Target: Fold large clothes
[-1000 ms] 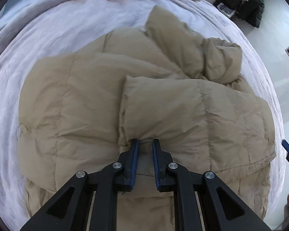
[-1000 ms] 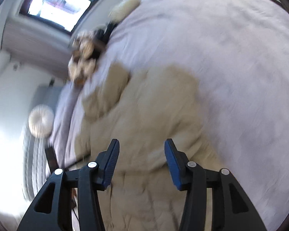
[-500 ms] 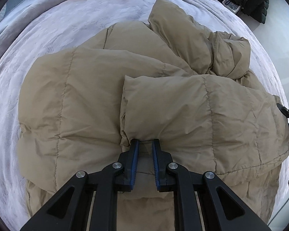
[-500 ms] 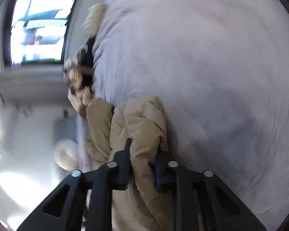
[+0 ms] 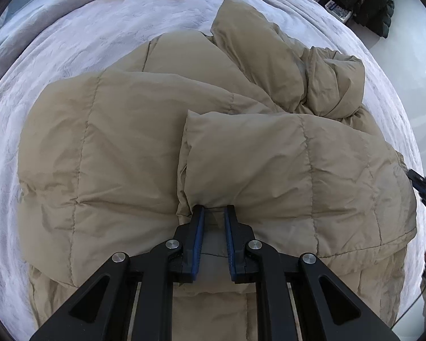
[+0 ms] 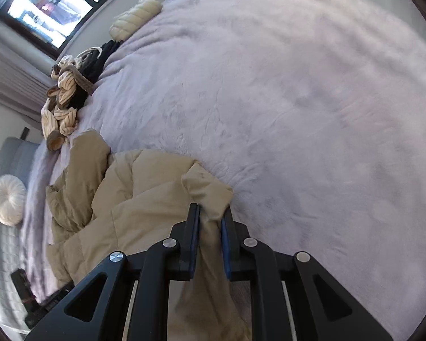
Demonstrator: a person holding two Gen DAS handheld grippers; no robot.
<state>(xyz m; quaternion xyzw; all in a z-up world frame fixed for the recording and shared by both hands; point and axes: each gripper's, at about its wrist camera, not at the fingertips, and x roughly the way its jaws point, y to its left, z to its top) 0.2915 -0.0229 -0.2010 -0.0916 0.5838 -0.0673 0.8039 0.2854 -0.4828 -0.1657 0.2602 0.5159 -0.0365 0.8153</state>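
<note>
Left gripper (image 5: 214,210): your jaws remain nearly closed, pinching the coat (image 5: 156,147) at the edge of its folded-over panel, lower centre of frame. No change here.
Right gripper (image 6: 210,213): a second ago your jaws stood wide over the coat; they are now clamped on a coat corner, lower centre of frame.
Coat: it lies on the bed (image 6: 298,85), part folded, with its bunched end at upper right of the left view.
Meaning: both ends are gripped; judge the next fold ready to begin.
</note>
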